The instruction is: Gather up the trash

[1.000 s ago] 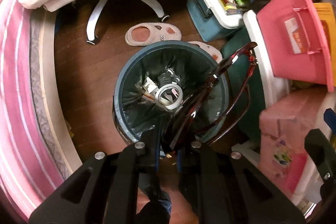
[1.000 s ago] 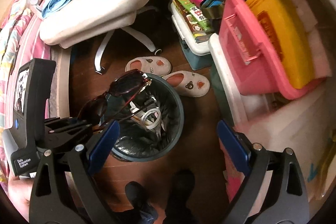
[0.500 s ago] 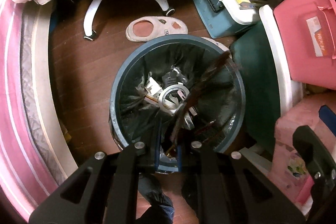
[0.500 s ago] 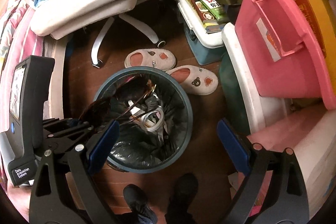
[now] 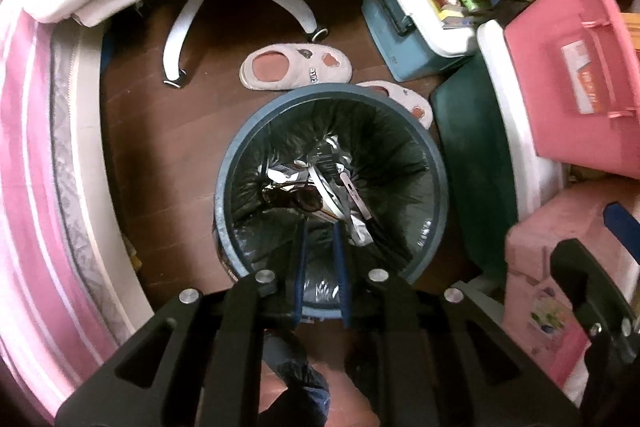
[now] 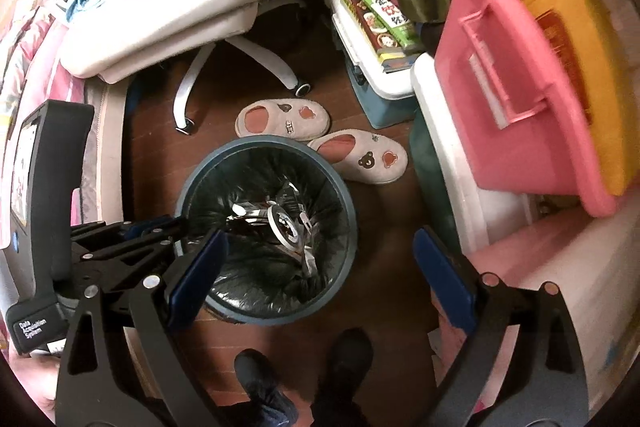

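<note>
My left claw (image 5: 320, 247) hangs over the trash bin (image 5: 240, 163), its blue fingers (image 5: 301, 259) a small gap apart and holding nothing. The sunglasses (image 5: 294, 197) lie inside the bin just ahead of its tips, on the foil wrappers (image 5: 358, 227) beside a tape roll (image 5: 326, 193). My right claw (image 6: 320, 259) gapes wide and bare, the bin between its fingers. Two slippers (image 6: 282, 119) sit on the floor beyond.

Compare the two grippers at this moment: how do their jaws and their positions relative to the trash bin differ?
The left gripper has its jaws only narrowly parted, while the right gripper is wide open. The left gripper points straight into the trash bin, above the sunglasses lying inside; the right gripper has the bin mostly between its fingers. Both hold nothing and have blue pads.
</note>
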`<state>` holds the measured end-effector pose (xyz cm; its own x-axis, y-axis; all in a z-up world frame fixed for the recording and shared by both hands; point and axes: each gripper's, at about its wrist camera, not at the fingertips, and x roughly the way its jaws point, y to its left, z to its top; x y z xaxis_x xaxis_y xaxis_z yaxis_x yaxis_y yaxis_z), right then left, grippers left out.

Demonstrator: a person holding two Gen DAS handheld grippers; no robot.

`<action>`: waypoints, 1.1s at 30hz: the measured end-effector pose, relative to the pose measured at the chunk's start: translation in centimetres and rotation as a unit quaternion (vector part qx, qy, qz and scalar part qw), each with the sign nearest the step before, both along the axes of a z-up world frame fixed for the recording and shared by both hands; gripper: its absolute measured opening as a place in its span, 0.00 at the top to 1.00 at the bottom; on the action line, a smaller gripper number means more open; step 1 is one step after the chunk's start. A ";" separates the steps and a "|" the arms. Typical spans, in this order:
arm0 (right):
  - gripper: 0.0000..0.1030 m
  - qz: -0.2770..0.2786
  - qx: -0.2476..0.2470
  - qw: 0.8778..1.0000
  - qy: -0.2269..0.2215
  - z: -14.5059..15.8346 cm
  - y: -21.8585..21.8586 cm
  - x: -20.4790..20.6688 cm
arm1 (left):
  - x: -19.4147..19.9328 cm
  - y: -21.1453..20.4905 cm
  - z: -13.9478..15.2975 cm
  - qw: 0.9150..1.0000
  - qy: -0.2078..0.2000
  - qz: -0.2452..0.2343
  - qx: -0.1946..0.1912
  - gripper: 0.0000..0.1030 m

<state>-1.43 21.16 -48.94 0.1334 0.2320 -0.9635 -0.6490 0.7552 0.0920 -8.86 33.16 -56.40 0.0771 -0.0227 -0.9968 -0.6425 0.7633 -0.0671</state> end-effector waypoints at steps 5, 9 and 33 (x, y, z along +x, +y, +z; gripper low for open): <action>0.09 -0.008 0.007 1.000 -0.005 4.1 -0.4 -0.1 | -0.3 -0.7 4.6 1.000 -0.008 -0.006 0.011 0.68; 0.09 -0.012 0.013 1.000 -0.011 7.3 -1.0 -0.3 | -0.6 -1.2 8.6 1.000 -0.017 -0.008 0.020 0.58; 0.09 -0.030 0.036 0.998 -0.037 23.1 -5.2 -2.3 | -2.7 -3.5 27.0 0.997 -0.053 -0.009 0.049 0.15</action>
<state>-3.70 15.97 -25.87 0.2200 0.2906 -0.9312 -0.6106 0.7855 0.1009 -11.58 29.64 -29.43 0.1829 0.0728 -0.9804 -0.6213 0.7814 -0.0579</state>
